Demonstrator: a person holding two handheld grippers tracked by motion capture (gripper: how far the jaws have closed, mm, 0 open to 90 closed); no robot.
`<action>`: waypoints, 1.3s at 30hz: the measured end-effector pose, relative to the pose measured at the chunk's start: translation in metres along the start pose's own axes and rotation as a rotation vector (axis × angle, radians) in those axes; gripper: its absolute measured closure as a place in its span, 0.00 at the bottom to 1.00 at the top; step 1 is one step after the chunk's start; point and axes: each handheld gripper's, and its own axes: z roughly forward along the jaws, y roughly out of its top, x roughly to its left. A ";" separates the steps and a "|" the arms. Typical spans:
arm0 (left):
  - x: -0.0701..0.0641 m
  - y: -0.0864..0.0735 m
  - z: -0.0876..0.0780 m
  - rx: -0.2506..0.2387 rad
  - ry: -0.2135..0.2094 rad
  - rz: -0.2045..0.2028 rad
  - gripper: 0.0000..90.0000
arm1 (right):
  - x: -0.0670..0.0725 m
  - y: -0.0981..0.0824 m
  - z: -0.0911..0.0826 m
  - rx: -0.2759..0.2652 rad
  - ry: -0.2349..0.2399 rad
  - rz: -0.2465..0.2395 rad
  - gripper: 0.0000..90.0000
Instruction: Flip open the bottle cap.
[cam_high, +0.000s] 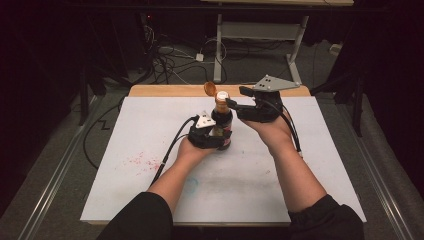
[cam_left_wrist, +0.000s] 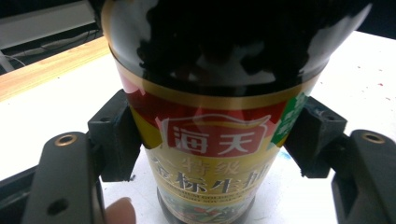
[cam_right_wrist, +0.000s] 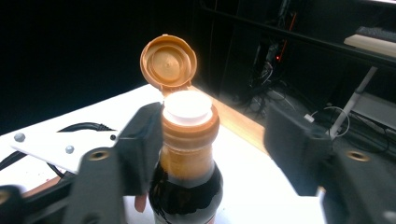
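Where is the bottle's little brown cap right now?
The cap is flipped open, hanging off the far-left side of the bottle top in the high view, beside the open right gripper.

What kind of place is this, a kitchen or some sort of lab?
Probably a lab or recording studio, not a kitchen: dark surrounds, loose cables on the floor, a white-covered work table, and a sauce bottle held by hand-held tools.

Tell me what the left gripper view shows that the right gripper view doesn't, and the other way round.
Left gripper view: the bottle's label with red and gold print, squeezed between the left gripper jaws, plus a fingertip at the bottom edge.

Right gripper view: the flipped-open cap, the white spout, the brown neck, and the right gripper open, one jaw against the neck.

Both: the same dark bottle and the white table.
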 end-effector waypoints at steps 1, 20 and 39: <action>0.000 0.001 0.000 0.002 -0.006 -0.014 0.29 | 0.000 -0.001 0.000 -0.003 -0.002 0.000 0.33; 0.008 0.003 -0.017 0.050 -0.011 -0.086 0.00 | -0.004 -0.015 0.003 0.005 -0.031 0.034 0.00; 0.024 -0.006 -0.045 0.061 0.006 -0.080 0.00 | -0.001 -0.059 0.009 0.068 -0.032 0.039 0.00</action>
